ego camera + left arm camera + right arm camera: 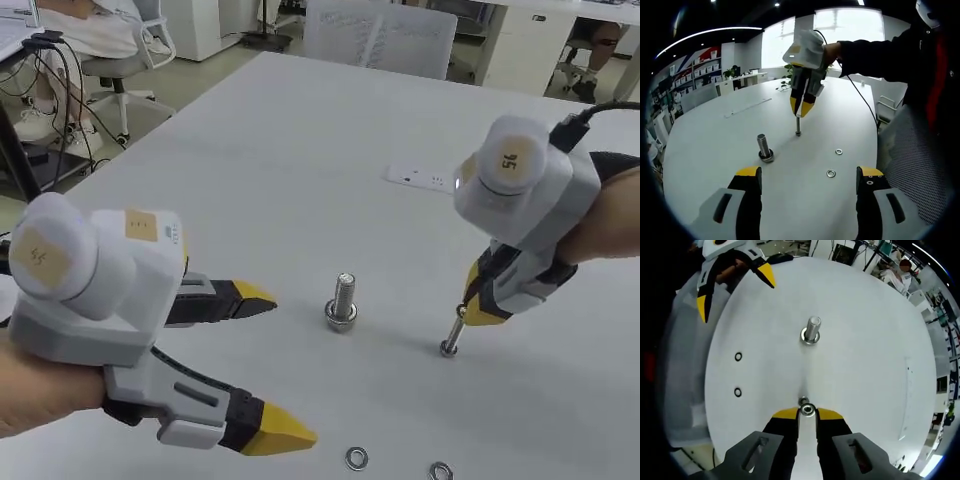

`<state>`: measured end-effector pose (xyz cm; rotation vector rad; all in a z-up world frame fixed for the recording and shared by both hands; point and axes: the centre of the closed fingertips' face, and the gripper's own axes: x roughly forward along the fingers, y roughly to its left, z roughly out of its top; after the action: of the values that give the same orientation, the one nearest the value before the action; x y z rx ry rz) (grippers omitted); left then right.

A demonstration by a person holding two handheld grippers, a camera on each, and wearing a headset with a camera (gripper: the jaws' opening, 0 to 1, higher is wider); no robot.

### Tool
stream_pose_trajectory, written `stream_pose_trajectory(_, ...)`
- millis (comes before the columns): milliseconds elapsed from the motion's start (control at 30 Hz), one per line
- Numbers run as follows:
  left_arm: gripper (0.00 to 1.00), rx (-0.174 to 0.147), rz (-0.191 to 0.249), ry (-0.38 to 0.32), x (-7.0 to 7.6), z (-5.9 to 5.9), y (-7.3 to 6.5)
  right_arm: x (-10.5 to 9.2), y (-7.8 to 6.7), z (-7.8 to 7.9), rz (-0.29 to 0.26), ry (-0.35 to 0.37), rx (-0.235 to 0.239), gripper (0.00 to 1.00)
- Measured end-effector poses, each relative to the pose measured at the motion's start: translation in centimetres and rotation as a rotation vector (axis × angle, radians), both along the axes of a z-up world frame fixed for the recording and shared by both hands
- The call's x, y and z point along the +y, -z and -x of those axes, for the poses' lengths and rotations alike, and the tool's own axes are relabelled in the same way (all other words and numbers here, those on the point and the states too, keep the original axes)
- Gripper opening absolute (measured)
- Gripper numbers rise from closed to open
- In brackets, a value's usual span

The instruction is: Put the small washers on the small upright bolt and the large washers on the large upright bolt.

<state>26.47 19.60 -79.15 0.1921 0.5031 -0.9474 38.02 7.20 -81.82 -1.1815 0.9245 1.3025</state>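
The right gripper view looks straight down along its own fingers. There the right gripper (807, 414) is closed to a narrow gap and pinches a small washer (807, 410) between its yellow tips. A bit of metal shows just past the tips, but whether the ring is already around the thread cannot be told. The head view and the left gripper view do not show that ring. From the side, the downward-pointing fingers cover the top of the small upright bolt (798, 128), and only its lower shaft and foot show on the white table (250, 150). The left gripper (809, 172) has its fingers spread wide and holds nothing. The large upright bolt (763, 147) stands ahead of its left finger, well apart from the tip. Two loose washers (831, 173) lie flat ahead of the open gap, nearer its right finger. They are too small to tell whether they are the large or the small kind. In the head view they sit at the bottom edge, just past one left fingertip. A ring shows around the foot of the large bolt, but whether it is a washer or the bolt's head is unclear. A white power strip (420, 178) lies far beyond both pairs of fingers.
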Motion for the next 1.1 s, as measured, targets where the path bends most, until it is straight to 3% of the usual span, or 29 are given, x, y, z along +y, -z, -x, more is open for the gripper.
stream_pose_trajectory(467,0.77,0.004,0.000,-0.004,0.1,0.1,0.2,0.0,0.8,0.3,0.009,0.003,0.015,0.14)
stream_pose_trajectory(1100,0.77,0.008,0.000,-0.011,0.3,0.0,0.2,0.0,4.7,0.1,0.038,0.021,0.062,0.14)
